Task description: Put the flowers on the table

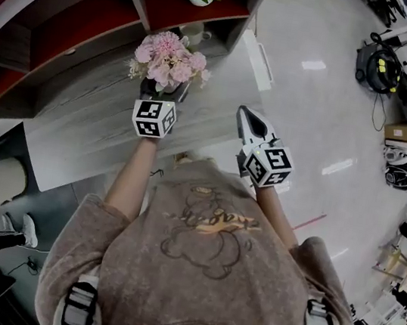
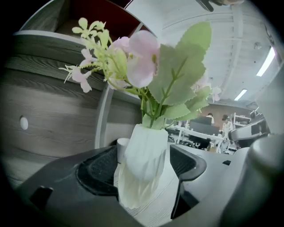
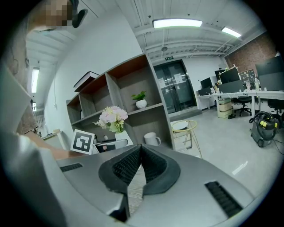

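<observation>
2 tools: left tool [image 2: 144, 160] jaws apart astride white vase [image 2: 140, 186] of pink flowers [image 2: 143, 57]; right tool [image 3: 141, 150] closed, empty.

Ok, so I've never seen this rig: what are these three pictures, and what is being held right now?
There is no robot here: a person holds a two-jaw gripper in each hand. One picture comes from a camera on the person's head, looking down. The other two cameras ride on the left and right grippers and look along their jaws. The cubes with square markers are parts of the grippers. The left gripper has its jaws on either side of a white vase of pink flowers. The vase seems to stand on the grey wood table, in front of a shelf. I cannot tell whether the jaws press on it. The right gripper is shut and empty.
</observation>
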The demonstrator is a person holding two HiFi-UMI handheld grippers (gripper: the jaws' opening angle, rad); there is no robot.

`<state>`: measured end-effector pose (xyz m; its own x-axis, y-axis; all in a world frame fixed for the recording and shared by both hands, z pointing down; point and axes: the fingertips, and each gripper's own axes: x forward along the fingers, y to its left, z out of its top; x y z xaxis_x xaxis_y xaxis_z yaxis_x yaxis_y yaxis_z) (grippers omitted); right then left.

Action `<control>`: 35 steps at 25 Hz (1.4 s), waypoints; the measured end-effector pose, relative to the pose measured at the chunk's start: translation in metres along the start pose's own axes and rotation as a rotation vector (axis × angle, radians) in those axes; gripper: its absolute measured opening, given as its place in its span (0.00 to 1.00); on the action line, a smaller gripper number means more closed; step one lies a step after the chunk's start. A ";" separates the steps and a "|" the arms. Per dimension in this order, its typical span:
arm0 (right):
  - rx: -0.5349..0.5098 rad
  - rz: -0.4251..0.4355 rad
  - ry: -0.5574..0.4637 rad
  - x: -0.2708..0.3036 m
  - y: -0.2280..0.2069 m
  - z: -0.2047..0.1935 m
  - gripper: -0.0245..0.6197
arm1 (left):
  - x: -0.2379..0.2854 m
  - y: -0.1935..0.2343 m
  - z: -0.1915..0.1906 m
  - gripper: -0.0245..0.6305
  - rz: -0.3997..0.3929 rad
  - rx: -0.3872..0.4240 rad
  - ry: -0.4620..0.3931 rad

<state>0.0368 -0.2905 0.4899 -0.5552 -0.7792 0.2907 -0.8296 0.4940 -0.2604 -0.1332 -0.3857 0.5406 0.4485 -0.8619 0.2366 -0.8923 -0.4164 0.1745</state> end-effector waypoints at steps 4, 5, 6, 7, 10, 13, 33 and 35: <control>-0.007 0.028 0.000 -0.007 0.003 -0.002 0.03 | -0.016 -0.007 0.004 0.59 0.025 -0.002 -0.009; -0.010 0.034 0.000 -0.007 0.004 -0.002 0.03 | -0.020 -0.008 0.004 0.59 0.032 -0.003 -0.011; -0.012 0.040 -0.001 -0.007 0.004 -0.002 0.03 | -0.023 -0.008 0.005 0.59 0.039 -0.004 -0.014; -0.013 0.046 -0.003 -0.006 0.005 -0.002 0.03 | -0.027 -0.007 0.006 0.59 0.048 -0.004 -0.017; -0.020 0.062 -0.010 -0.004 0.005 -0.002 0.03 | -0.041 -0.005 0.008 0.59 0.070 -0.004 -0.022; -0.027 0.078 -0.016 -0.009 0.006 -0.003 0.03 | -0.057 -0.009 0.010 0.59 0.089 0.000 -0.024; -0.093 0.271 -0.013 -0.008 0.051 -0.005 0.03 | -0.171 -0.039 0.036 0.59 0.190 -0.068 -0.084; -0.101 0.280 -0.010 -0.008 0.053 -0.004 0.03 | -0.178 -0.043 0.035 0.58 0.204 -0.066 -0.079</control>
<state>-0.0034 -0.2570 0.4772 -0.7630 -0.6110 0.2112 -0.6464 0.7257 -0.2358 -0.1767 -0.2245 0.4571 0.2516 -0.9473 0.1985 -0.9575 -0.2138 0.1936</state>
